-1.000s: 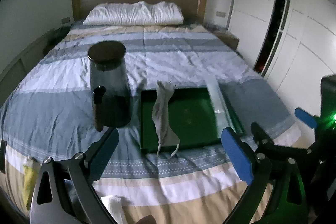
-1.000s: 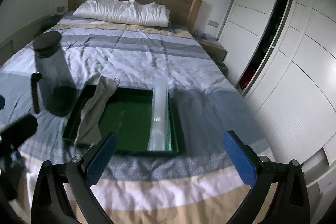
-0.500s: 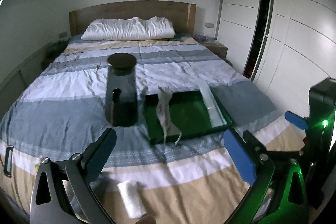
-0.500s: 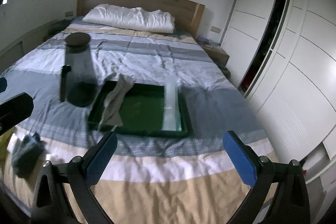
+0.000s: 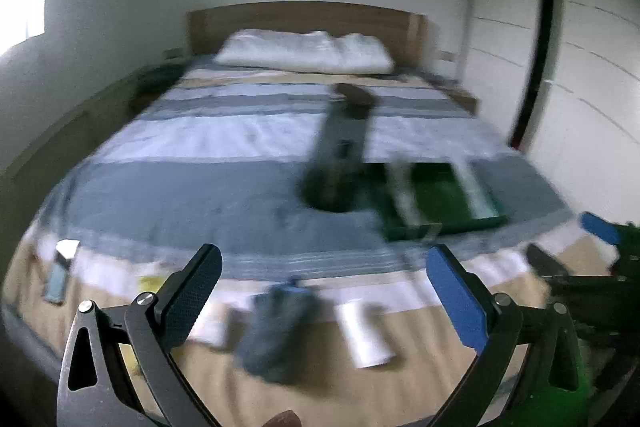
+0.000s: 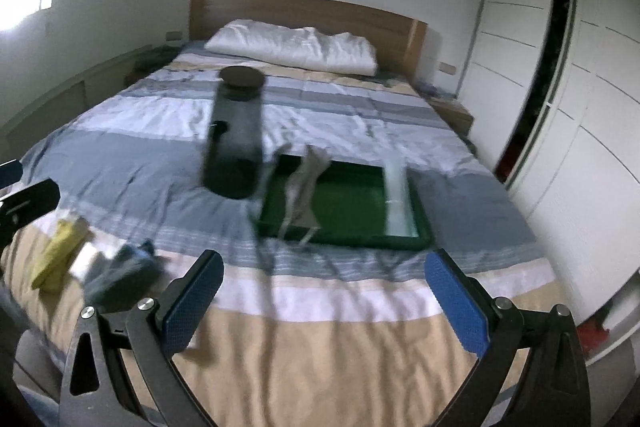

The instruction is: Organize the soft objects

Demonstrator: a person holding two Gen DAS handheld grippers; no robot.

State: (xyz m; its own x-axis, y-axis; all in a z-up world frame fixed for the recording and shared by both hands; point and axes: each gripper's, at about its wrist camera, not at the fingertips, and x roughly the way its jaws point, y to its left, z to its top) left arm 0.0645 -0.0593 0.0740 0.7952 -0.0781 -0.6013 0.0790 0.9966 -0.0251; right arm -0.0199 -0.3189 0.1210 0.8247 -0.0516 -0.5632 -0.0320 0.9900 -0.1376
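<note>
Moved: both cameras have pulled back and swung left since the earlier frames; left view is motion-blurred.
Left gripper (image 5: 324, 291): released, empty, above the dark blue cloth (image 5: 276, 335) near the bed's foot edge.
Right gripper (image 6: 324, 295): released, empty.
Green tray (image 6: 425, 223): holds grey cloth (image 6: 304, 187), beside dark jar (image 6: 236, 139).
Writing: none legible.

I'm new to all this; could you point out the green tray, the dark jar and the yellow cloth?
green tray (image 6: 362, 241): right wrist view, near rim.
dark jar (image 6: 236, 131): right wrist view, its body.
yellow cloth (image 6: 56, 255): right wrist view, its middle.
</note>
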